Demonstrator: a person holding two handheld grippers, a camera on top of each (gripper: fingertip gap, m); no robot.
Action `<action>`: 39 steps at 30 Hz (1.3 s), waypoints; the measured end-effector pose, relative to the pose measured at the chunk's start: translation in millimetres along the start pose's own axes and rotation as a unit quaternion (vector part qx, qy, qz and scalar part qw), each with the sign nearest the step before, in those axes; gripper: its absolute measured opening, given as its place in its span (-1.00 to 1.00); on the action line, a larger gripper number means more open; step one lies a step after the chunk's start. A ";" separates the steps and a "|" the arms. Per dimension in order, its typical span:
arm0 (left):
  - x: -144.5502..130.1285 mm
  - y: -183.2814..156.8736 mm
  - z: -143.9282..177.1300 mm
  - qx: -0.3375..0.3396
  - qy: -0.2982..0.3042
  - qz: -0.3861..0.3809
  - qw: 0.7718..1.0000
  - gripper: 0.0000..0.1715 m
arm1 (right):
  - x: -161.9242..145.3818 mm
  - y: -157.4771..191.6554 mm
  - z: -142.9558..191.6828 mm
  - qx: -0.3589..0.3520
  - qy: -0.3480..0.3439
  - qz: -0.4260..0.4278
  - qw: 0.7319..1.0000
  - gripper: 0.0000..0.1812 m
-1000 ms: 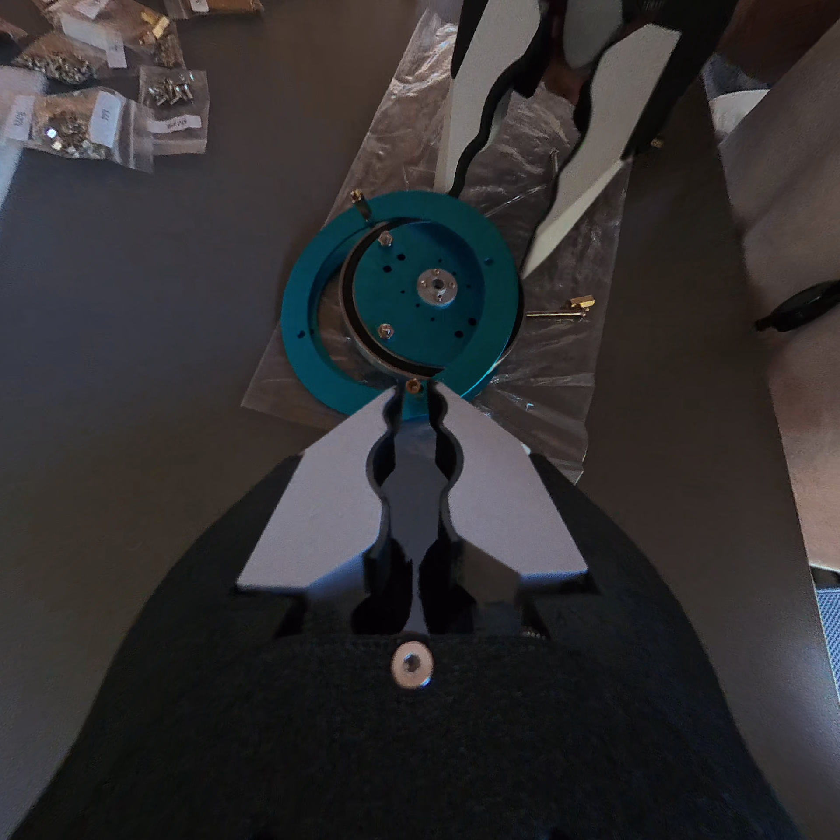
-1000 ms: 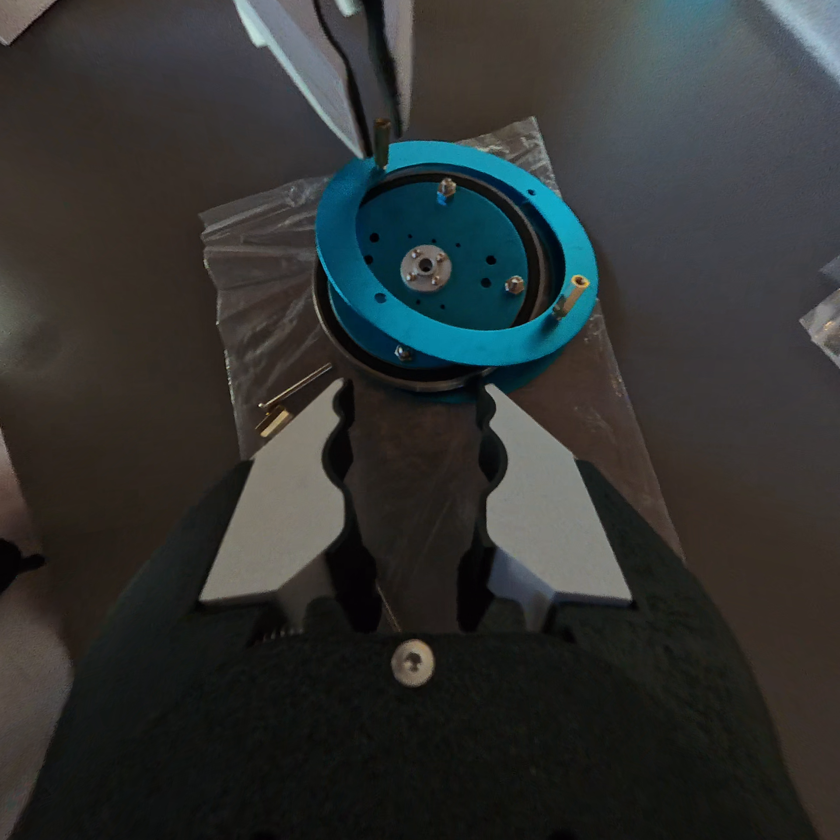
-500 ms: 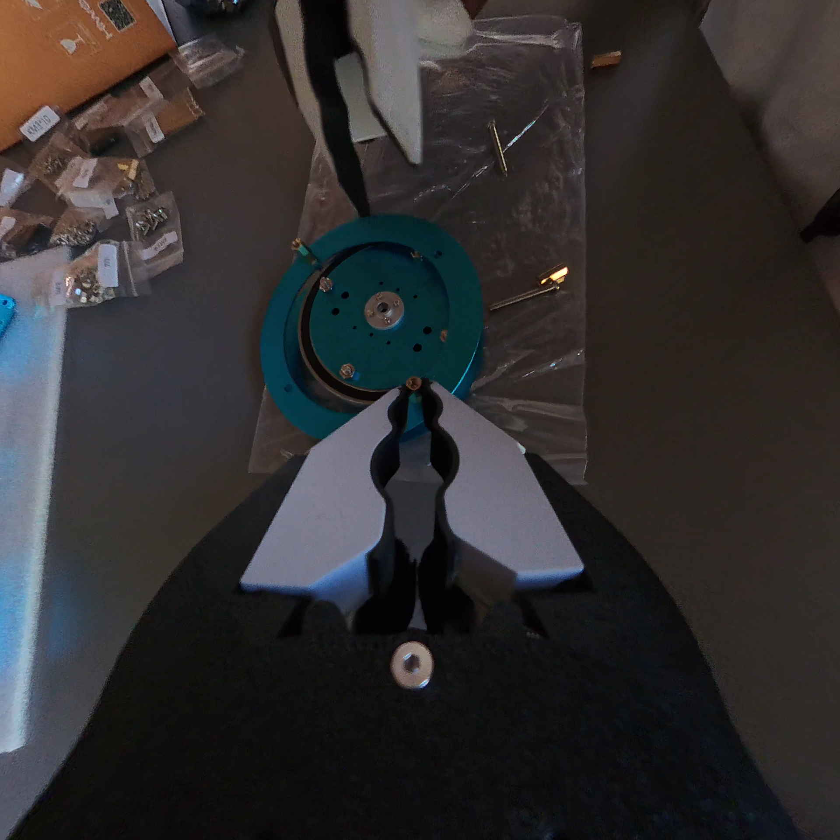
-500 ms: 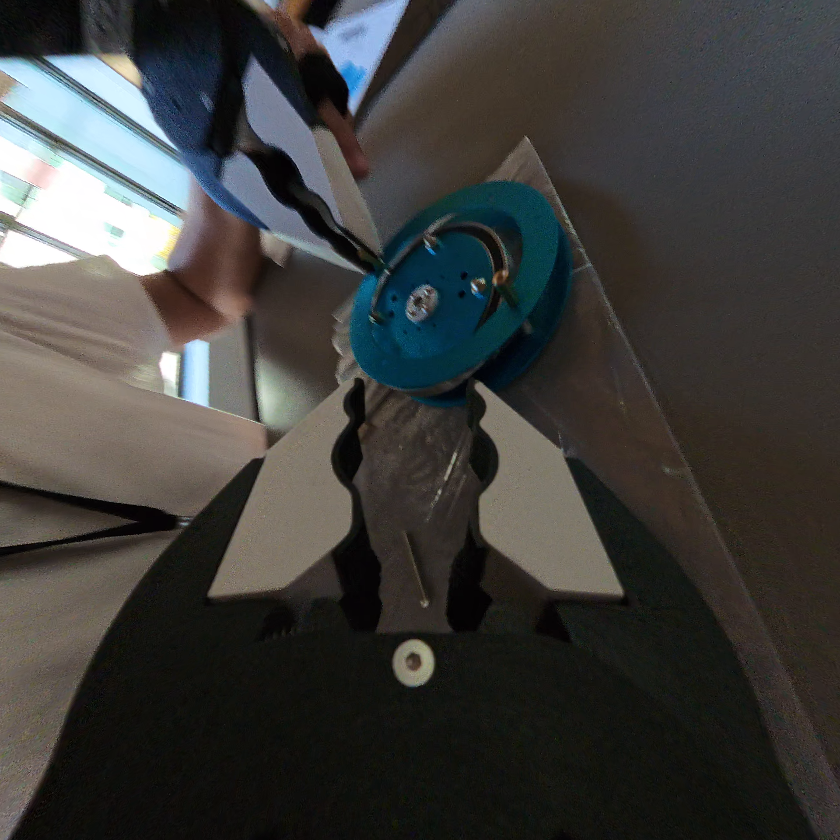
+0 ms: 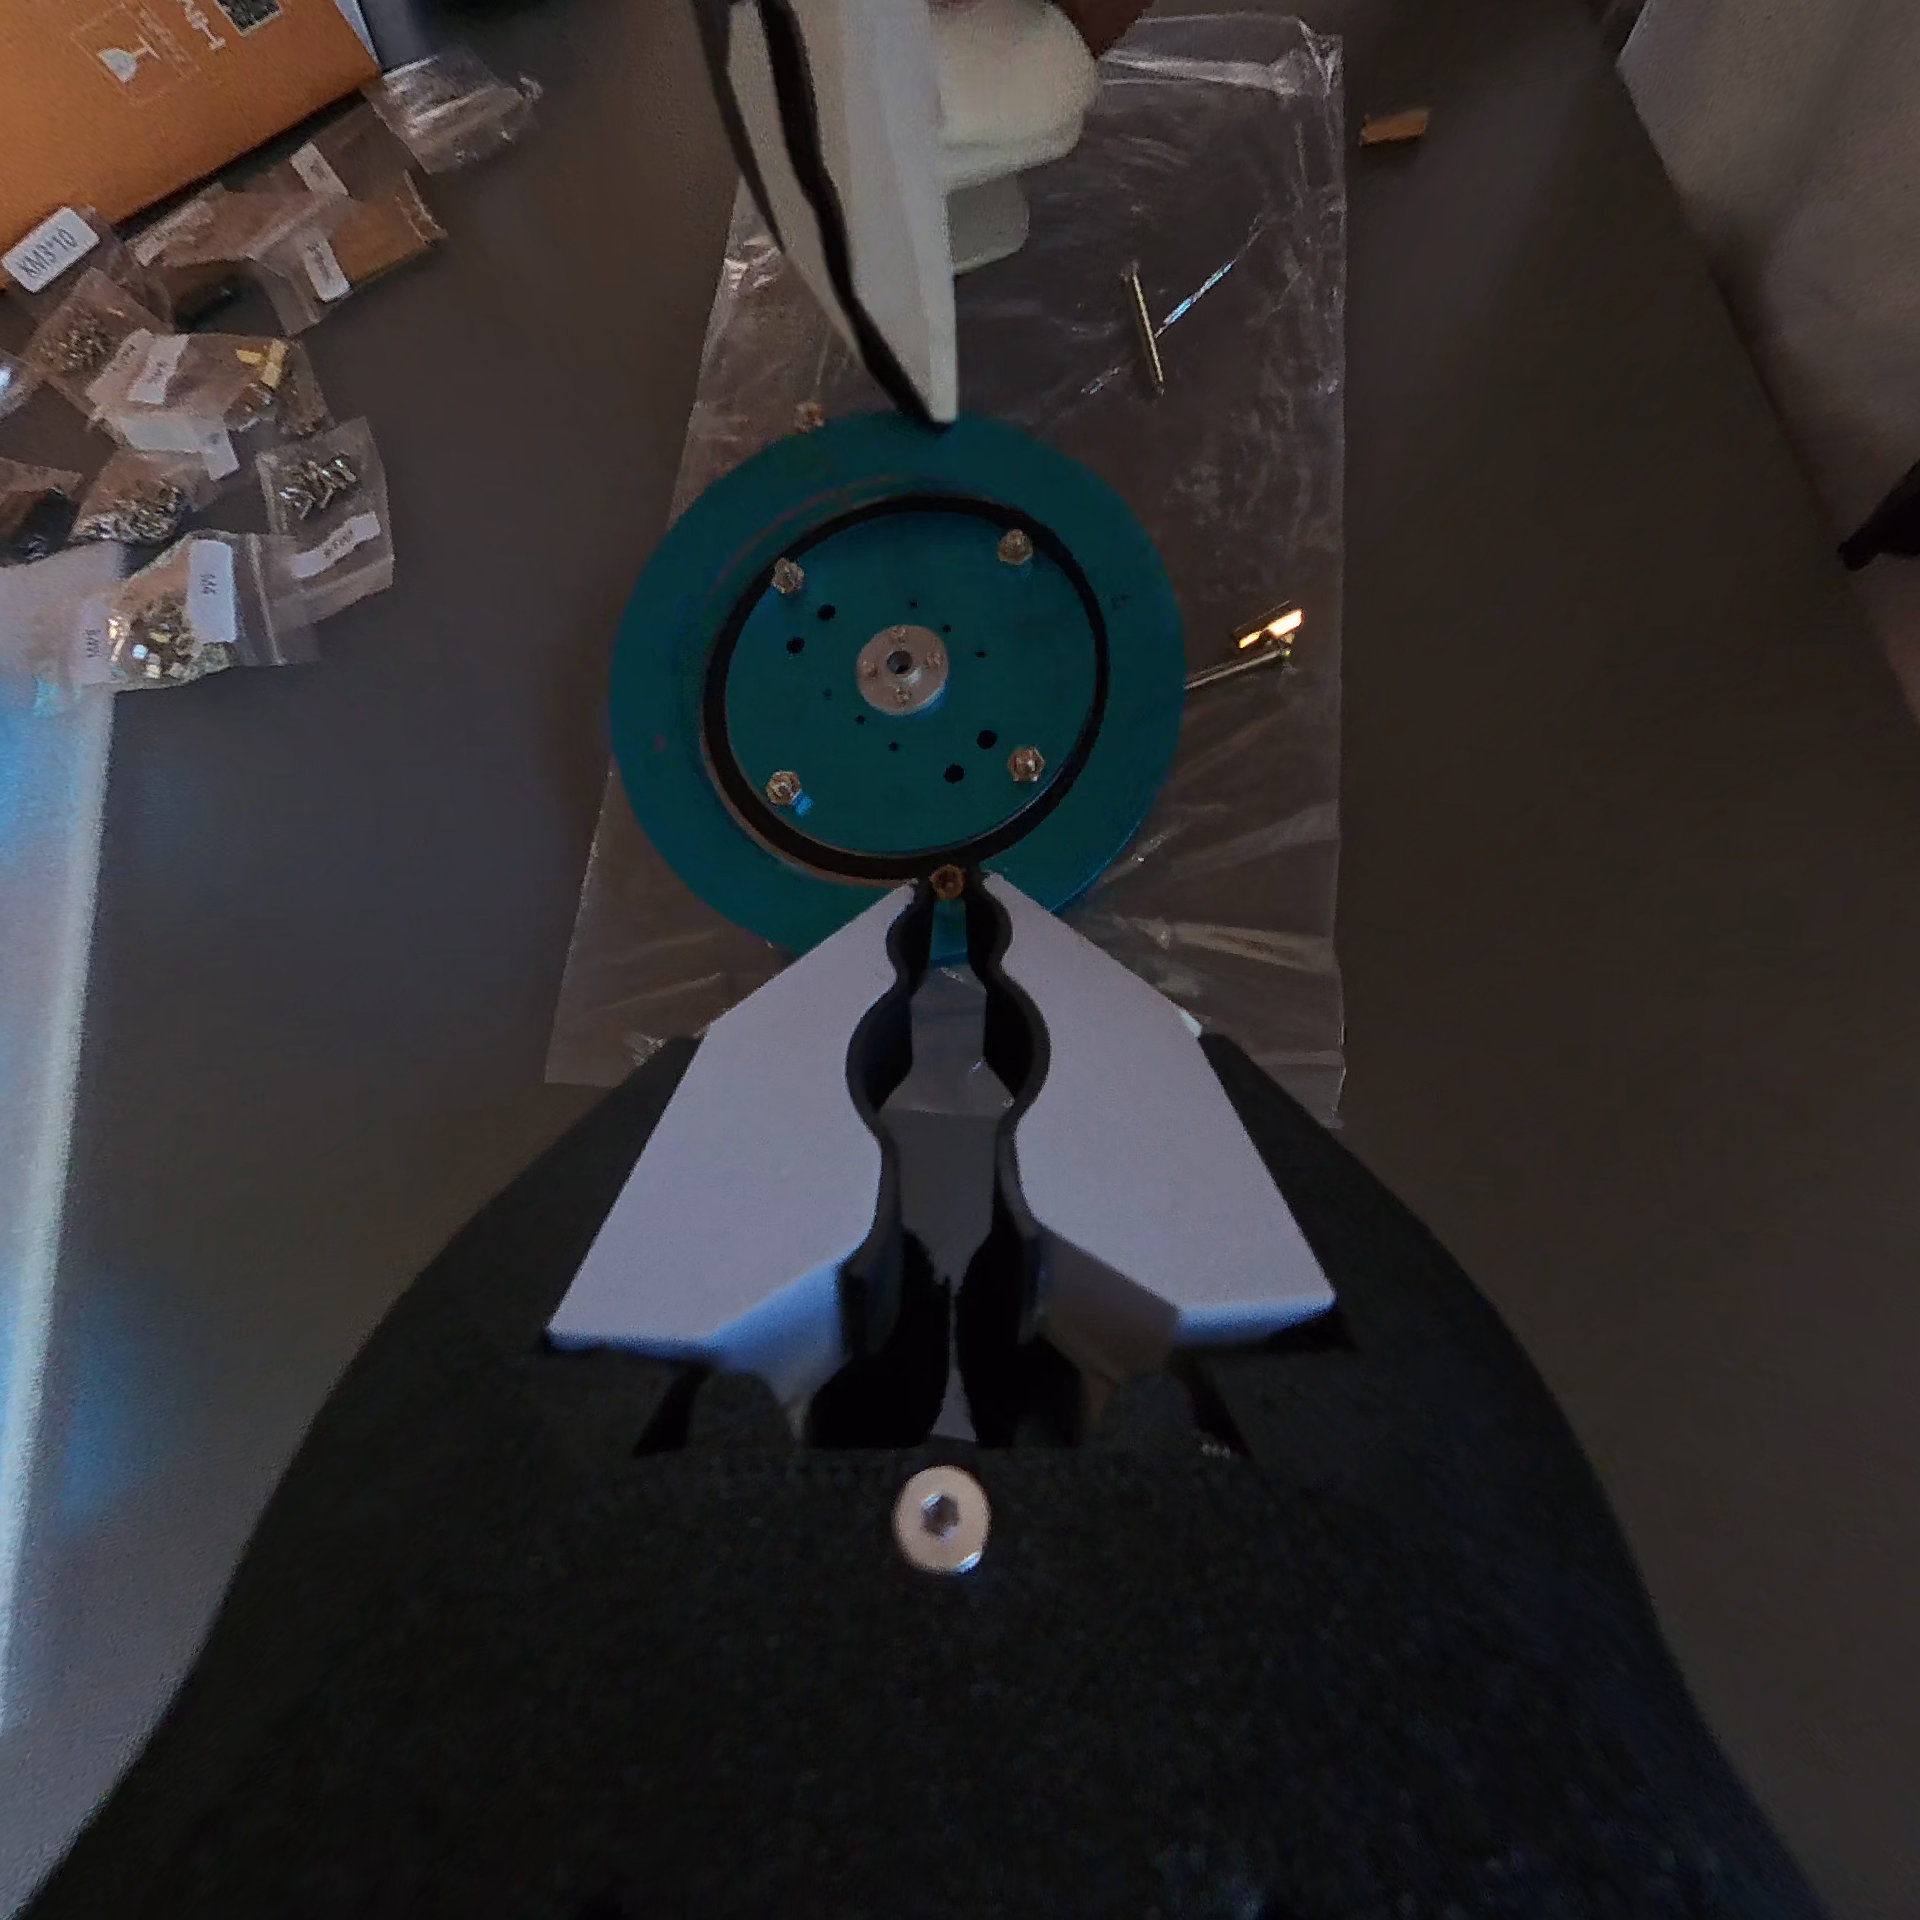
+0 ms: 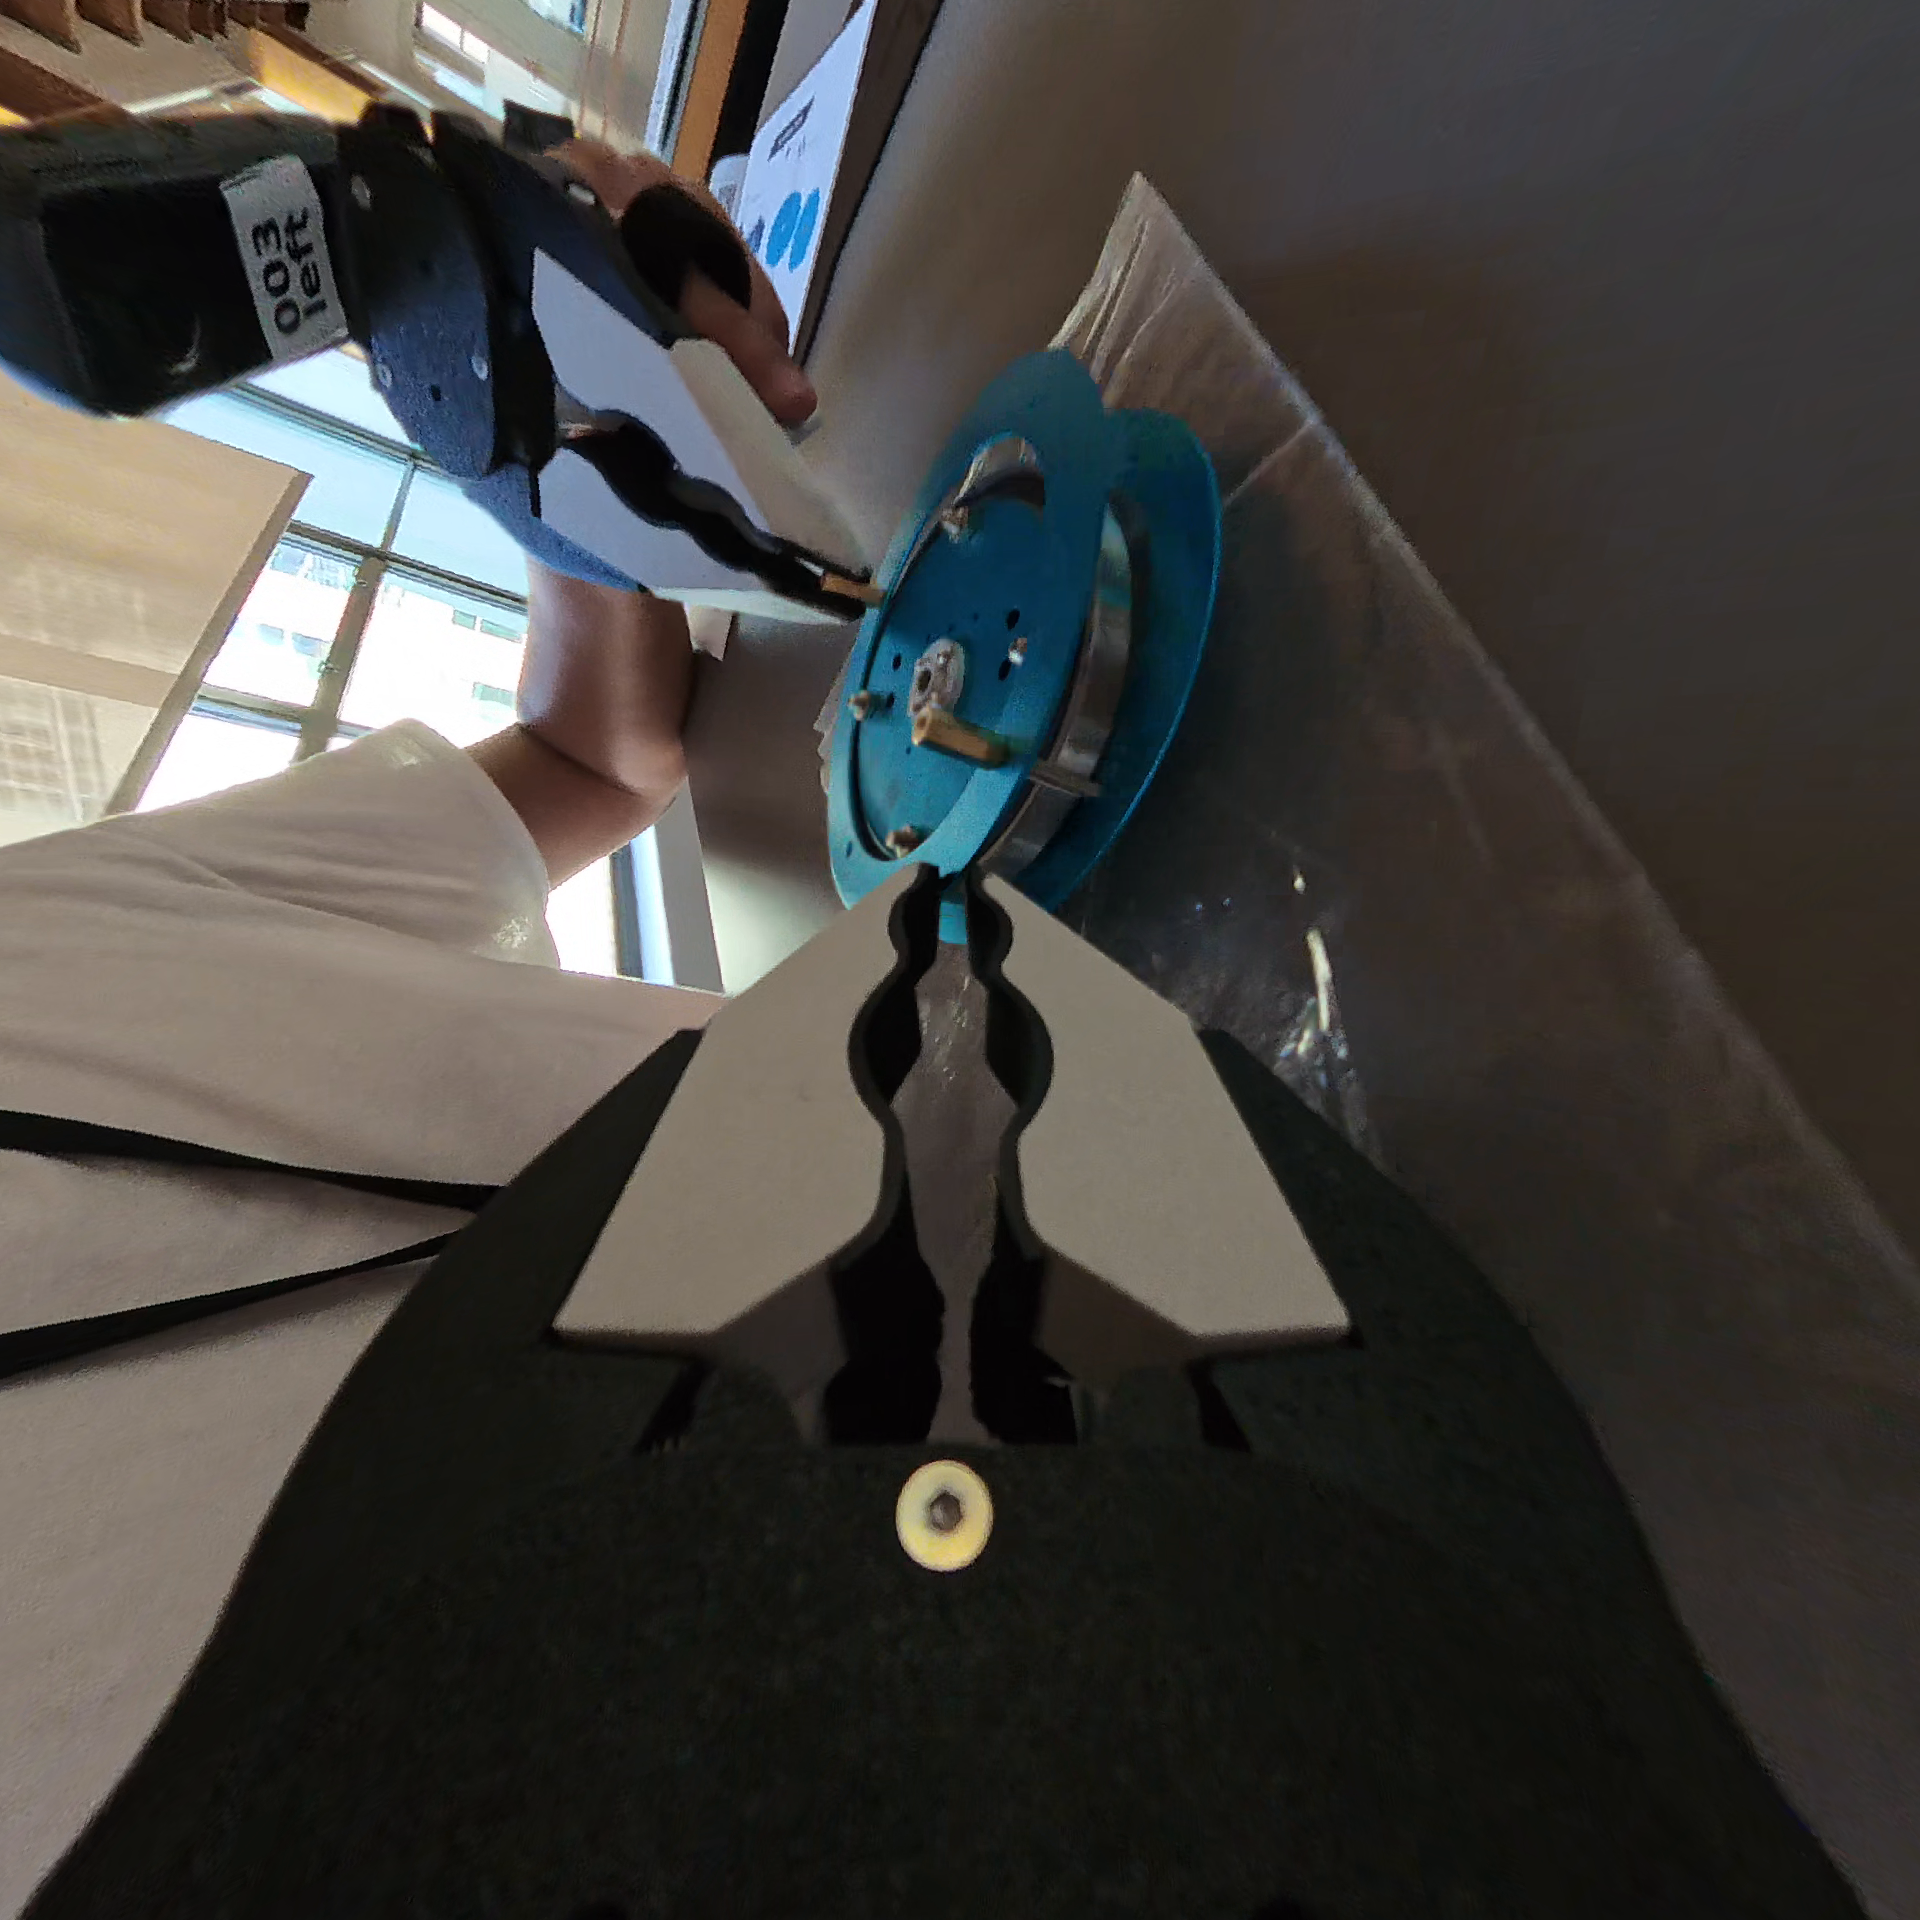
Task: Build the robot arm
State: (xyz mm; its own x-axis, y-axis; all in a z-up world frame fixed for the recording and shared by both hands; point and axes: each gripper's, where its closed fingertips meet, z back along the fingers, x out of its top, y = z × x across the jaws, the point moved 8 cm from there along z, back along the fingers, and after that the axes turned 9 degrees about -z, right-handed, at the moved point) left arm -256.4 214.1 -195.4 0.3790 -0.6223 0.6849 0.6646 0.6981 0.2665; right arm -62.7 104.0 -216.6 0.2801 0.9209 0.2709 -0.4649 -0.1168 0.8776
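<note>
- Teal ring of a round metal assembly lies flat on a clear plastic bag on the grey table, straight ahead of both my grippers and between them
- Inside the ring, past a black gap, sits a teal disc with a silver hub and four small nuts
- My left gripper is closed down to a narrow slit, its tips pinched on a brass standoff that stands on the near edge of the ring
- The standoff's long axis rises straight out of the ring's face; from my left wrist I see it end on, and from the right wrist it shows side on
- My right gripper is drawn nearly together too, with the ring's rim nipped between its tips on the opposite side, so the two grippers face each other across the ring
- Near the ring on the plastic lie a loose brass standoff and a thin pin
- Well apart to the left are small bags of screws with white printed labels, and an orange box with printing
- The left gripper's body carries a white label with black characters
</note>
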 end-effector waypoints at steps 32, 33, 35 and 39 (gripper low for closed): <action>5.0 -7.5 -2.0 -0.054 -0.014 0.060 0.997 -0.92 | 29.5 -13.8 2.4 -0.026 -0.023 0.031 0.999 -1.00; 5.5 -8.1 -2.3 -0.055 -0.015 0.060 0.997 -0.91 | 30.6 -14.1 1.7 -0.027 -0.022 0.033 0.999 -1.00; 6.6 -9.1 -3.2 -0.059 -0.017 0.063 0.996 -0.91 | 30.7 -14.9 1.6 -0.030 -0.023 0.034 0.999 -1.00; 9.1 -10.6 -5.7 -0.067 -0.020 0.075 0.995 -0.92 | 25.4 -19.3 3.5 -0.030 -0.015 0.022 0.999 -0.91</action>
State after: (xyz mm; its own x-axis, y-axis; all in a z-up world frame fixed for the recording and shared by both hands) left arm -256.4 199.0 -195.9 0.4572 -0.4979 0.7369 0.6824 0.7278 0.0683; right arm -43.6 128.3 -225.2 0.2826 0.9041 0.3205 -0.5257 -0.1335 0.8401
